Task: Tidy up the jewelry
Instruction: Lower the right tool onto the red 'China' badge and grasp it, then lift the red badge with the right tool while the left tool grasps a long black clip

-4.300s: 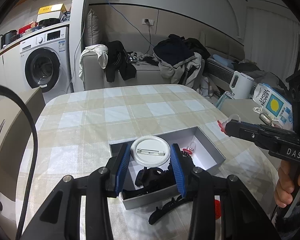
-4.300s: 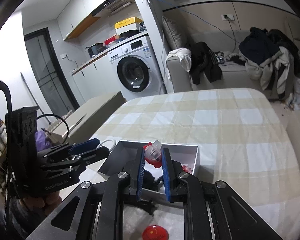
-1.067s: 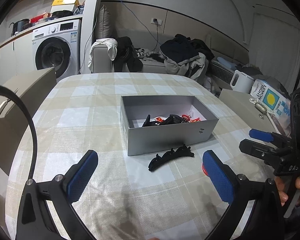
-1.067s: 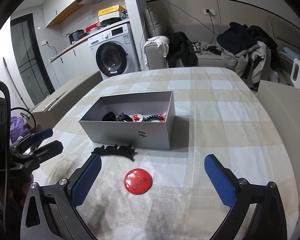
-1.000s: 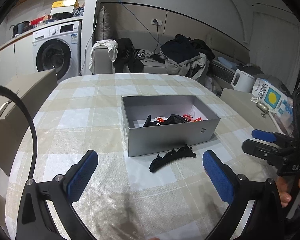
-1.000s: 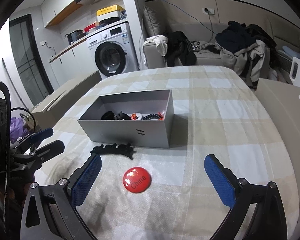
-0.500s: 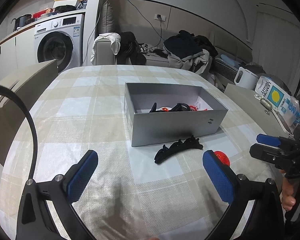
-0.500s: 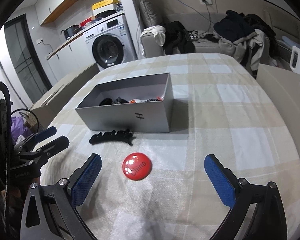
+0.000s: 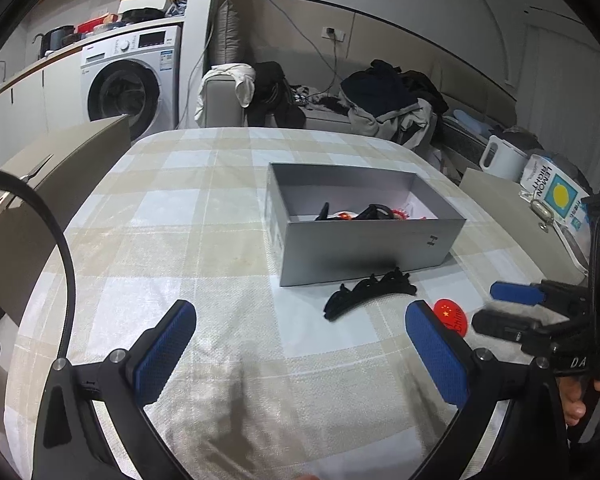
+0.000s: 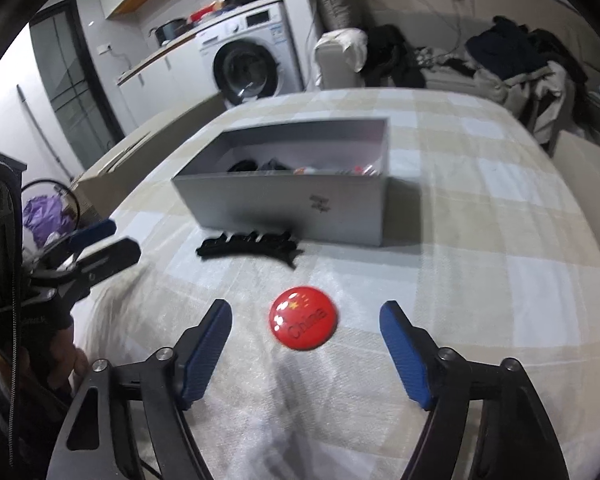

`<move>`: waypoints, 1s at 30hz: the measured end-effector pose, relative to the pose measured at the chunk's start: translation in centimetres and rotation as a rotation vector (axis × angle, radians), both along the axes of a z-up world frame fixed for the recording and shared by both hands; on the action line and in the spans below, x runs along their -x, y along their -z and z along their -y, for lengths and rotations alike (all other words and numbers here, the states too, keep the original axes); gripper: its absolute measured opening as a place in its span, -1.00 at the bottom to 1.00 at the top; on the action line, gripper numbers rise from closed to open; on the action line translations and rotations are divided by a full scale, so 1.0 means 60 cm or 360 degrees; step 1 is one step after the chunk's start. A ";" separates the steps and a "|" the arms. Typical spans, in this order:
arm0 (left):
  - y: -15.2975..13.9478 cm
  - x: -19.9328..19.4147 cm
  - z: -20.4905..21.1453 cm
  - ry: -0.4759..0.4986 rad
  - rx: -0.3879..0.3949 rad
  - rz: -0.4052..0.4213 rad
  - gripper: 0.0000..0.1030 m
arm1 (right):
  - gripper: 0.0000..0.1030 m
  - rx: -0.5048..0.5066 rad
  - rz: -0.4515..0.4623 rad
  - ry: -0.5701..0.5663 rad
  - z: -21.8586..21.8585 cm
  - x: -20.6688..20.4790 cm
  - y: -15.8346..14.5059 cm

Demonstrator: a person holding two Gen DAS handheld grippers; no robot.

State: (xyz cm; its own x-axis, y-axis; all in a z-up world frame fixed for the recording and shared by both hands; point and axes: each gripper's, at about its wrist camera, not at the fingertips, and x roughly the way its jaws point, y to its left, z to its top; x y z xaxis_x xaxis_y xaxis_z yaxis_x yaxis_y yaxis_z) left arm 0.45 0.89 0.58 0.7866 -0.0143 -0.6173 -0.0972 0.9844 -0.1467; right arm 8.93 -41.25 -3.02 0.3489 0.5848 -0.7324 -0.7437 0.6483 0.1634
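The right claw (image 10: pixel 304 332) is seen spread wide and empty above the table (image 10: pixel 480 264), which is covered in a beige-and-white checked cloth. A round red pin badge lettered "China" (image 10: pixel 303 323) lies on the cloth between the blue-padded fingers (image 10: pixel 206 350), touched by neither. The left claw (image 9: pixel 300 340) is likewise held wide apart, with nothing gripped and only bare cloth between its pads.

A black toothed plastic hair clip (image 10: pixel 249 247) is shown lying on the cloth just in front of an open grey rectangular cardboard box (image 10: pixel 284 204), beyond the badge. Inside the box, a small heap of black and red accessories (image 9: pixel 364 213) is partly hidden by the near wall. In the left wrist view, the badge (image 9: pixel 452 316) is partly covered by the left claw's right finger, with the right claw (image 9: pixel 504 308) just beyond it. A white front-loading washing machine (image 9: pixel 128 84) stands behind the table.
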 end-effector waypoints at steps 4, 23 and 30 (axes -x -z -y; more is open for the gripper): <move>0.001 0.001 -0.012 -0.0032 0.0040 -0.0011 0.98 | 0.13 0.0081 -0.0001 -0.0066 -0.019 0.005 0.013; 0.005 0.003 -0.033 -0.0121 0.0055 -0.0050 0.98 | -0.04 0.0318 0.0202 -0.0252 -0.058 0.020 0.033; 0.010 0.003 -0.035 -0.0120 0.0082 -0.0095 0.98 | -0.20 0.0280 0.0213 -0.0257 -0.055 0.014 0.037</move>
